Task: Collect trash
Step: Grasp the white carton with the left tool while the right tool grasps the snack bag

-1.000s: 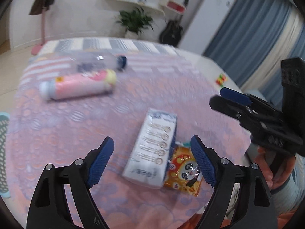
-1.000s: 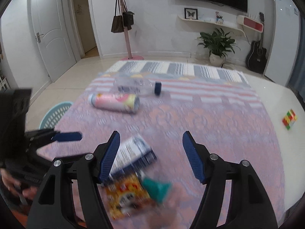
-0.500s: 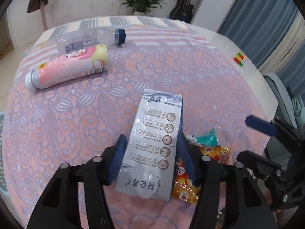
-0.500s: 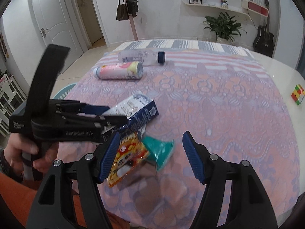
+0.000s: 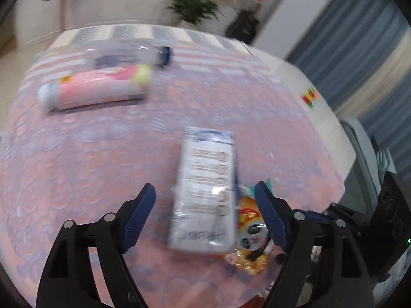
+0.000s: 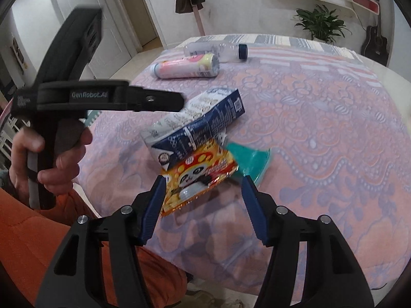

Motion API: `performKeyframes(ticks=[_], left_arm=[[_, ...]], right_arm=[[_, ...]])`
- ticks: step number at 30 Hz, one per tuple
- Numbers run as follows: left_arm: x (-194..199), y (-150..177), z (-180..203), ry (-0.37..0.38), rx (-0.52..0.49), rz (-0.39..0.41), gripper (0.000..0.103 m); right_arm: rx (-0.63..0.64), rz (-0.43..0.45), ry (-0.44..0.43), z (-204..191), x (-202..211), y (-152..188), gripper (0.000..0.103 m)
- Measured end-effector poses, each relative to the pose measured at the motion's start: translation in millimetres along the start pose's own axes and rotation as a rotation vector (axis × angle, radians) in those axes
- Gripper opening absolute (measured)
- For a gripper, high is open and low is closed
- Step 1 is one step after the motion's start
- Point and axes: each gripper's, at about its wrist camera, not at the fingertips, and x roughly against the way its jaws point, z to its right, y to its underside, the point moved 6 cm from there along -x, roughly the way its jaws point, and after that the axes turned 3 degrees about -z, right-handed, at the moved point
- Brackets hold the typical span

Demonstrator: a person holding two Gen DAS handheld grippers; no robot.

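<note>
A white and blue milk carton (image 5: 205,190) lies on the table between the fingers of my open left gripper (image 5: 204,202), not touched by them. It also shows in the right wrist view (image 6: 197,123). An orange panda snack bag (image 6: 197,177) lies against it, with a teal wrapper (image 6: 250,159) beside. My right gripper (image 6: 201,200) is open just before the snack bag. A pink can (image 6: 187,65) and a clear bottle (image 6: 218,49) lie at the far side.
The table carries a pink and purple patterned cloth (image 6: 321,118). A small coloured cube (image 5: 310,97) sits near the right edge. A teal basket (image 6: 93,115) stands on the floor at the left. My left gripper's body (image 6: 84,95) hangs over the carton.
The left gripper closed around the carton half a second ago and has now opened and drawn back. The right gripper has moved closer to the snack bag.
</note>
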Motion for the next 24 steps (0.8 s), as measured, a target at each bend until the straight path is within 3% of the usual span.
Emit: performKeyframes(ticks=[5,7,18,24], left_arm=[[-40,1,22,-0.168,-0.124,-0.101,0.075],[-47,2,18,-0.182,-0.109,-0.114,0.058],[-1,2,-16,-0.154,0.003,0.045,0.056],[31,6,-46,-0.170,0.077,0.115,0.056]], right_arm=[[-0.022,-0.005,-0.005,7,-4,4,0.054],[-0.037,-0.012,-0.013,11,-7,4,0.052],[-0.042,-0.060,-0.085,-12,-41,-7,0.041],[0.011,-0.077,-0.075,-31,-59,-14,0.019]])
